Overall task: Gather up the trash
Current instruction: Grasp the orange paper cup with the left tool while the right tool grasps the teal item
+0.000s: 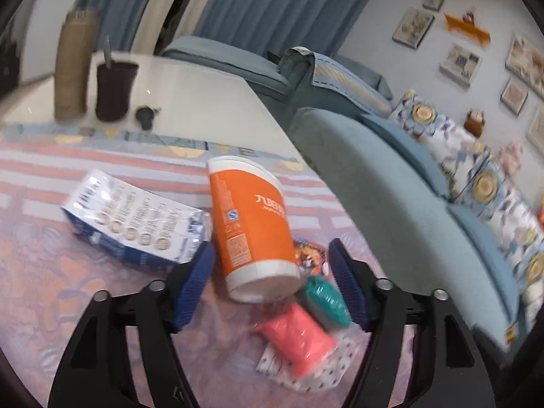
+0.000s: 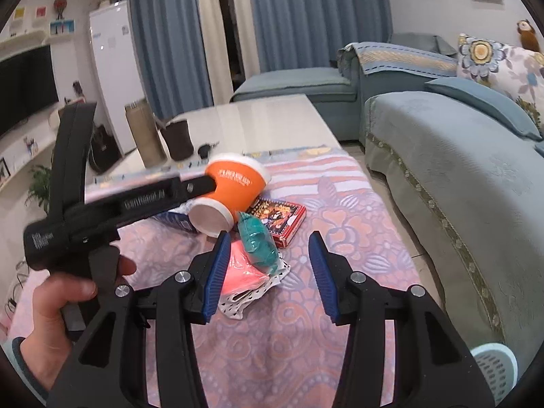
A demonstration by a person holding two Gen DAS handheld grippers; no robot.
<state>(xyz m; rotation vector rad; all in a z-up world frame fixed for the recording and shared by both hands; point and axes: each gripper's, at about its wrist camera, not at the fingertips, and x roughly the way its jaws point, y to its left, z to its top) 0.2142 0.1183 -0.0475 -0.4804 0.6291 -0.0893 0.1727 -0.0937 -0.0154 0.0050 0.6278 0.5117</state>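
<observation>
Left wrist: orange cup [image 1: 253, 234] between open tool [image 1: 272, 265] pads.

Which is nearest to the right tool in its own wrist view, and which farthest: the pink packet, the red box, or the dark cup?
1. Pink packet, beside the right tool's left finger.
2. Red box, mid-cloth beyond it.
3. Dark cup, far on the bare tabletop, left.

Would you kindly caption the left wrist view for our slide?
Open left tongs straddle a lying orange cup amid table litter.
</observation>
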